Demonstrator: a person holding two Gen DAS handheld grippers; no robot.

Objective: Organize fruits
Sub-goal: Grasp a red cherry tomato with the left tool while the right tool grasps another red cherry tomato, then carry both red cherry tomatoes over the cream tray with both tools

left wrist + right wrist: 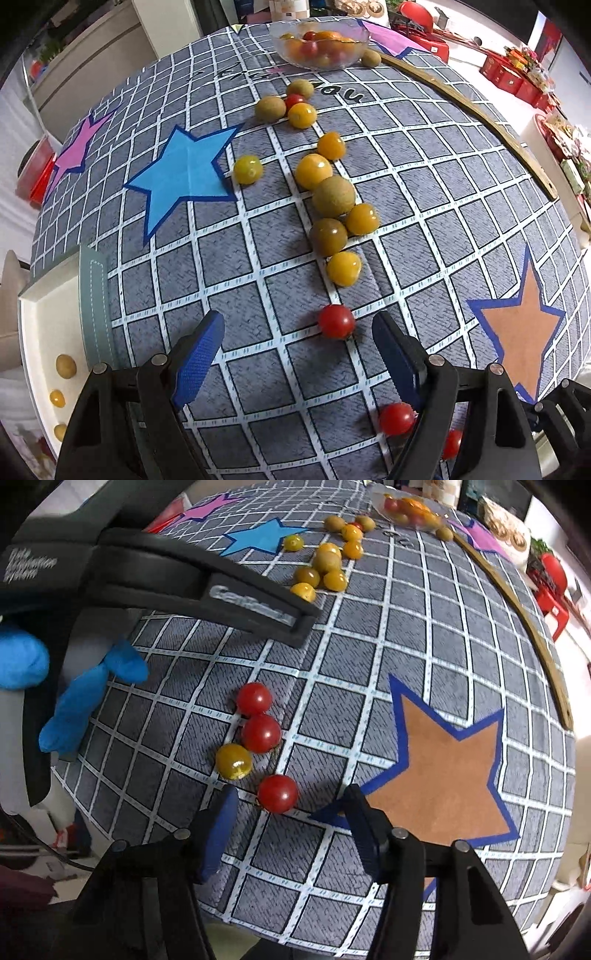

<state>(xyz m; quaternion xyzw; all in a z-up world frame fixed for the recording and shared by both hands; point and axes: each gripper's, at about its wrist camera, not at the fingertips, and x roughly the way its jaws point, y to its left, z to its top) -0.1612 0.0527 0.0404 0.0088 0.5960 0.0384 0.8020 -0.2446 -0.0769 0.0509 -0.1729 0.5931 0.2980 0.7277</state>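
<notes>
Left gripper (297,334) spread above the checked cloth (258,280), a red tomato (336,321) just ahead. Right gripper (290,812) spread, apparently not touching the red tomato (277,793) between its tips (yellow fruits (334,206) lie farther off).

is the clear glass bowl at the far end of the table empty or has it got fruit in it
Not empty. The clear glass bowl holds a pile of small red and orange-yellow tomatoes, visible through its wall.
</notes>
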